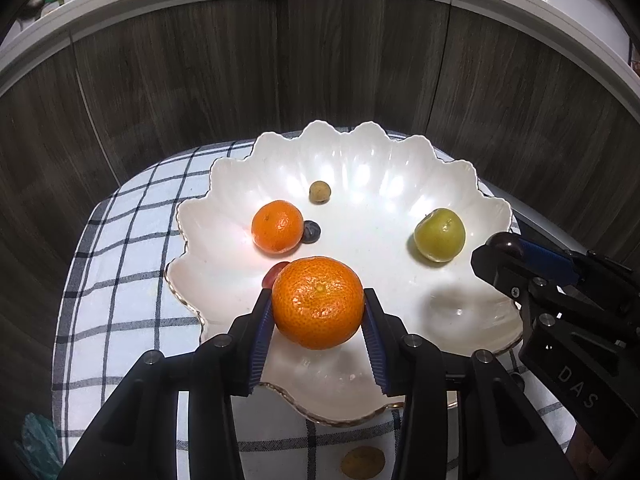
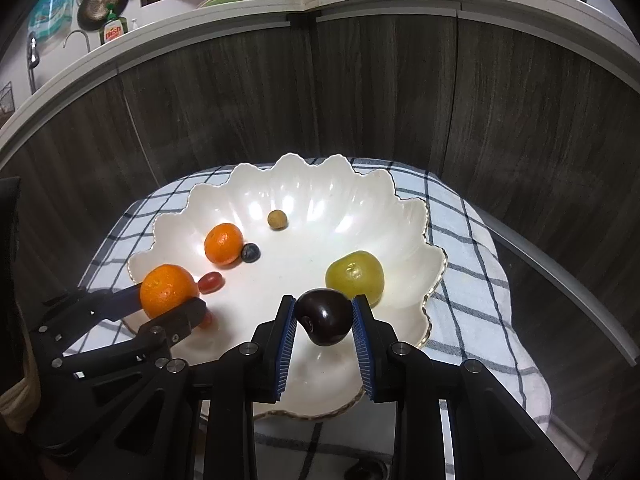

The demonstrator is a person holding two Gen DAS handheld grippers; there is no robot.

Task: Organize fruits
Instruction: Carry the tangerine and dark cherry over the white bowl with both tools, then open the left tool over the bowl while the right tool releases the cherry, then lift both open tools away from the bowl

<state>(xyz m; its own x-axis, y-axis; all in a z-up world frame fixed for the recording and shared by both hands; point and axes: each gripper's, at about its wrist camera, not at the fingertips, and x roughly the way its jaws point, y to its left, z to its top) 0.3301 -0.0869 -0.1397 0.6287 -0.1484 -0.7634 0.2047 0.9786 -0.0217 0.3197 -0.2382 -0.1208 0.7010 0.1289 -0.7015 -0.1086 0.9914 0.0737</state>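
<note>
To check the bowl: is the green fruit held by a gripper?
No, the green fruit lies free in the bowl, no pads touching it.

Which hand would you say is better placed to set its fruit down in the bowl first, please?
Probably the right. Its tool holds the dark plum over bare bowl floor beside the green fruit. The left tool holds its orange over the near rim, close above a small red fruit.
</note>
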